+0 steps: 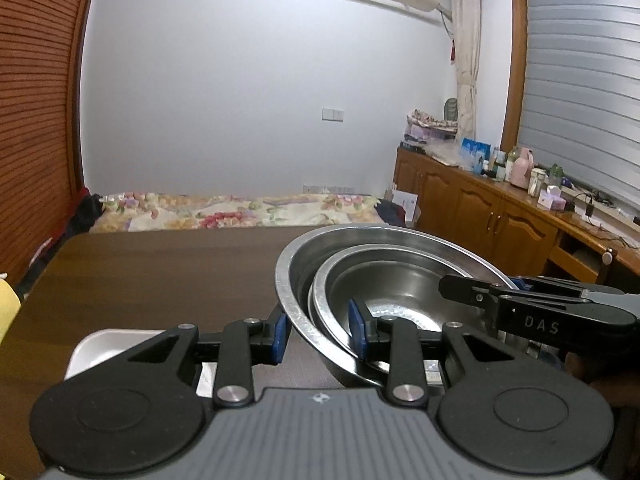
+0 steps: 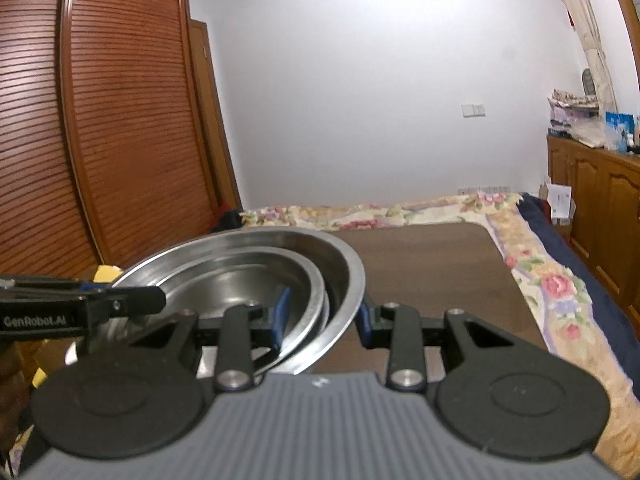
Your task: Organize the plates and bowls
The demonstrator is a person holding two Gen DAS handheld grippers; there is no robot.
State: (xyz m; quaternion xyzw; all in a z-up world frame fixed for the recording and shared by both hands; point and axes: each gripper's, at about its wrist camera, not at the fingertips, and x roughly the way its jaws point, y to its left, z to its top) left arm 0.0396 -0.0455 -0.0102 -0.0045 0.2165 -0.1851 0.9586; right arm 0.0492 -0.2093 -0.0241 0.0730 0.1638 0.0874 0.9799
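Two steel bowls are nested: a large bowl [image 1: 292, 276] [image 2: 344, 268] with a smaller bowl [image 1: 400, 288] [image 2: 224, 276] inside it. They are held tilted above the brown table [image 1: 140, 280] [image 2: 440, 264]. My left gripper [image 1: 320, 332] straddles the left rims of both bowls, one blue pad outside and one inside. My right gripper [image 2: 322, 316] straddles the right rims the same way. Each gripper also shows in the other's view, the right one [image 1: 520, 304] and the left one [image 2: 100, 304]. A white plate [image 1: 104, 344] lies on the table below the left gripper.
A bed with a floral cover [image 1: 240, 210] [image 2: 540, 272] lies beyond the table. A wooden louvred wardrobe [image 2: 100, 120] stands at the left. A wooden cabinet [image 1: 500, 208] with bottles stands at the right under a window blind.
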